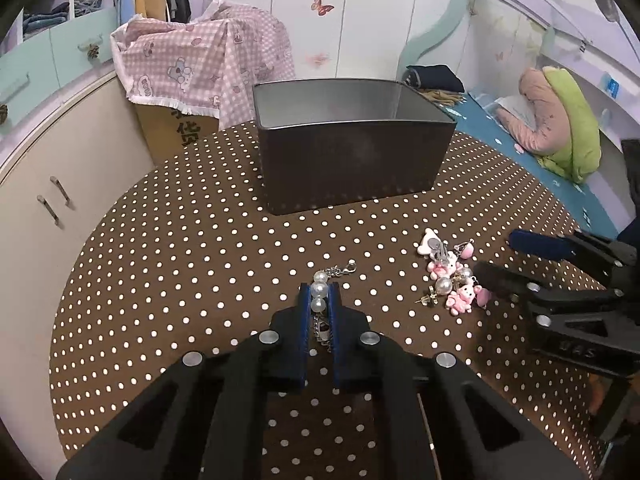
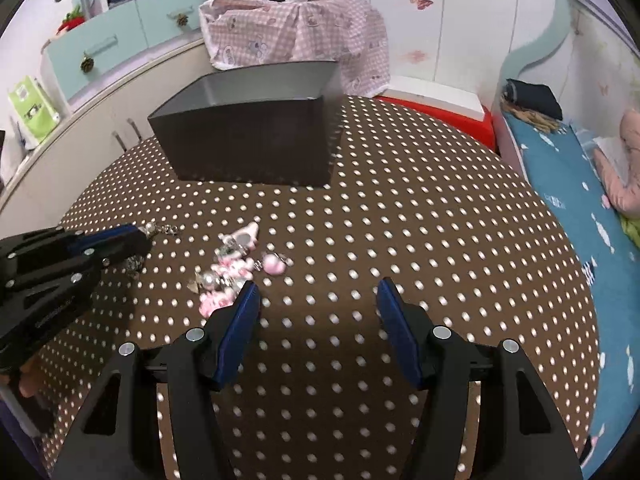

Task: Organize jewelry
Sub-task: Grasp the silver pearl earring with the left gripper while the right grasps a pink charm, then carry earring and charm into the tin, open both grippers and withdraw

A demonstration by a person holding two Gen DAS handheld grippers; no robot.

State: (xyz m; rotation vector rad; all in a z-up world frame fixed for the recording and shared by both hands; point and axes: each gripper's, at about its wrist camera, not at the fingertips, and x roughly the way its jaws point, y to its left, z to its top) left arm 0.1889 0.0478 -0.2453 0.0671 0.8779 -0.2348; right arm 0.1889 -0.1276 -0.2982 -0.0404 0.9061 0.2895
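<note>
Left wrist view: black left gripper [image 1: 320,294] with blue-padded fingers, clamped on a pearl-and-silver-chain bracelet [image 1: 320,292]; three white pearls sit between the pads, the lobster clasp reaches forward onto the cloth, and more chain trails back between the fingers. Brown tablecloth with white polka dots [image 1: 180,260] covers the round tabletop. Heap of pink bear charms, pearls and small earrings [image 1: 450,276] lies toward the right edge, just beside the tips of the black right gripper [image 1: 496,256], whose fingers stand apart. Dark grey rectangular open bin [image 1: 352,160] stands at the far edge of the tabletop, well apart from the jewelry. Pink checked cloth [image 1: 200,64] drapes a cardboard box behind the table.

Right wrist view: right gripper [image 2: 318,296], fingers wide apart, holding nothing, over bare dotted cloth [image 2: 440,240]. The charm heap [image 2: 236,268] lies touching or just beside the tip of its left finger; which, cannot be told. The left gripper [image 2: 138,236] enters at the left edge, closed on the bracelet [image 2: 154,230]. The bin [image 2: 252,140] stands at the far edge.
</note>
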